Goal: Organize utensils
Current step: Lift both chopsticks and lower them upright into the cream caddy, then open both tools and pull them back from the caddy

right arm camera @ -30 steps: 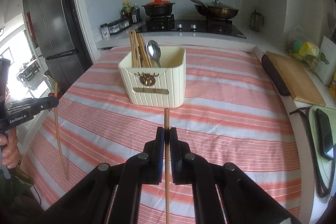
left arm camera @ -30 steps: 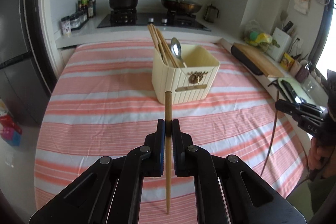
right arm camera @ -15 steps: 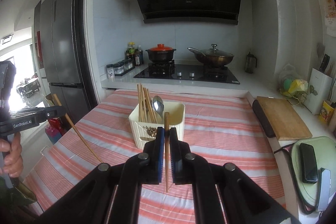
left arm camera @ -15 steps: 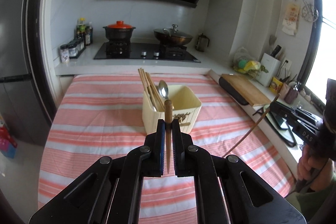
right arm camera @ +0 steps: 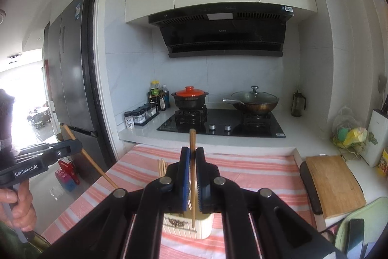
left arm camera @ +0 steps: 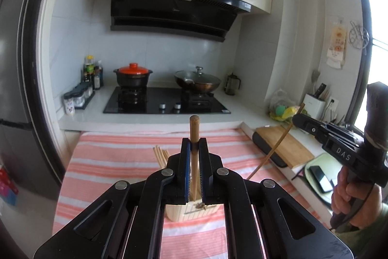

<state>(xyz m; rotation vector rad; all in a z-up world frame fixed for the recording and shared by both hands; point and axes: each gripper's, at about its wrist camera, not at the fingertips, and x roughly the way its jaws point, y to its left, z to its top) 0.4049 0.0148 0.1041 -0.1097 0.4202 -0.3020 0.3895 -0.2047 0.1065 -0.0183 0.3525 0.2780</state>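
My left gripper [left arm camera: 194, 145] is shut on a wooden chopstick [left arm camera: 194, 128] that stands nearly upright between its pads. My right gripper [right arm camera: 192, 153] is shut on a second wooden chopstick [right arm camera: 192, 140], also nearly upright. Below and beyond both grippers sits the cream utensil holder [left arm camera: 194, 210] [right arm camera: 186, 225] on the striped cloth, mostly hidden by the jaws; several chopsticks [left arm camera: 161, 155] [right arm camera: 162, 166] poke out of it. Each view shows the other gripper off to the side with its chopstick slanting down: the right gripper [left arm camera: 299, 119] and the left gripper [right arm camera: 72, 146].
The table wears an orange and white striped cloth [left arm camera: 109, 162]. A wooden cutting board [right arm camera: 334, 183] and a phone on a green tray [right arm camera: 354, 234] lie to the right. A stove with a red-lidded pot [left arm camera: 133, 75] and a wok [left arm camera: 197, 81] stands behind. A fridge [right arm camera: 70, 69] is at left.
Both grippers have risen with their chopsticks and tilted up, so the holder has dropped low in both views and is now mostly behind the jaws. The chopsticks hang clear of the cloth.
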